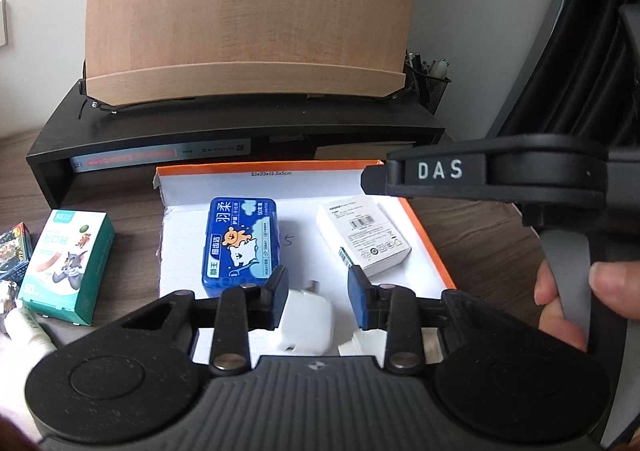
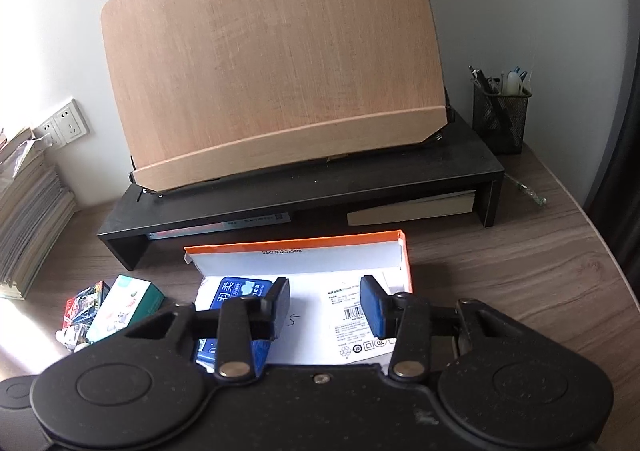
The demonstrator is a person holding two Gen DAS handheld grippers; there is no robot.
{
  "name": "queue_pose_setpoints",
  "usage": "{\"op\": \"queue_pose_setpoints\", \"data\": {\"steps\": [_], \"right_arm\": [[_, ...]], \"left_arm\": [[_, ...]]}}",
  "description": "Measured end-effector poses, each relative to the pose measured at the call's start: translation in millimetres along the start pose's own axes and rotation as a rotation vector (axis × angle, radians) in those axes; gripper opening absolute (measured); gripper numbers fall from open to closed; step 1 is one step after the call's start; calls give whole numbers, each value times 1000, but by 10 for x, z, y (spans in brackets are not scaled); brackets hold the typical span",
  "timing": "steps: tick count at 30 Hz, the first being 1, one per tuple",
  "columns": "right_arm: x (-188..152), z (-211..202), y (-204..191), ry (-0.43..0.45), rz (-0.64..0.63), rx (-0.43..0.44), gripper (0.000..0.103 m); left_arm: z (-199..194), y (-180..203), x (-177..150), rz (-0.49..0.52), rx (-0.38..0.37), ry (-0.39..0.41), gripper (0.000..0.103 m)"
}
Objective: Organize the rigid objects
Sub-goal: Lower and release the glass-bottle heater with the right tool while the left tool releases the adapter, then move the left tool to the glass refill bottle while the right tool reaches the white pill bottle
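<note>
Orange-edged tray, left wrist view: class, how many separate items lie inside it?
3: a blue tin at left, a white carton at right, a white charger at the near edge. Others may be hidden nearer the camera.

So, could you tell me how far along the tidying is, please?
Done: blue tin, white carton and white charger lie in the orange-edged box. In hand: nothing; left gripper and right gripper look empty. Left: green plaster box, small colourful box and tube on the desk.

Both wrist cameras look steeply down, sharing the orange-rimmed tray point(image 1: 430, 247) point(image 2: 405, 263).
</note>
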State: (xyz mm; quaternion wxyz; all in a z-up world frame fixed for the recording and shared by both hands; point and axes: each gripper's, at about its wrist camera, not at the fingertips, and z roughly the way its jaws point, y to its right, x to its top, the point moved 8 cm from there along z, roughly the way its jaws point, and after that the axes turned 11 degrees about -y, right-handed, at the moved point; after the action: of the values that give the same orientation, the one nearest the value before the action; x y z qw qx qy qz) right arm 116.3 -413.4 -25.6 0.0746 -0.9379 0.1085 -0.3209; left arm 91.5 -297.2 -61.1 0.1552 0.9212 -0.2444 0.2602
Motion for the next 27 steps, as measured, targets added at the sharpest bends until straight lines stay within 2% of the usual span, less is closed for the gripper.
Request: {"op": "queue_pose_setpoints", "data": {"steps": [4,6,14,17,27], "right_arm": [[-45,-101,17,17,4,-11,57],[-77,-159,16,30,3,-25,65],[-248,-356,-86,61,8,-61,82],[-314,-383,-190,55,4,-52,85],[-417,-413,-601,50,-28,-34,87]], "left_arm": [[-26,0,5,-10,-3,2,34],[-56,-12,-2,-13,0,1,36],[-289,-239,-20,-61,92,5,85],[-394,-361,-44,-82,119,14,96],[-641,-760,-224,-148,173,12,98]]}}
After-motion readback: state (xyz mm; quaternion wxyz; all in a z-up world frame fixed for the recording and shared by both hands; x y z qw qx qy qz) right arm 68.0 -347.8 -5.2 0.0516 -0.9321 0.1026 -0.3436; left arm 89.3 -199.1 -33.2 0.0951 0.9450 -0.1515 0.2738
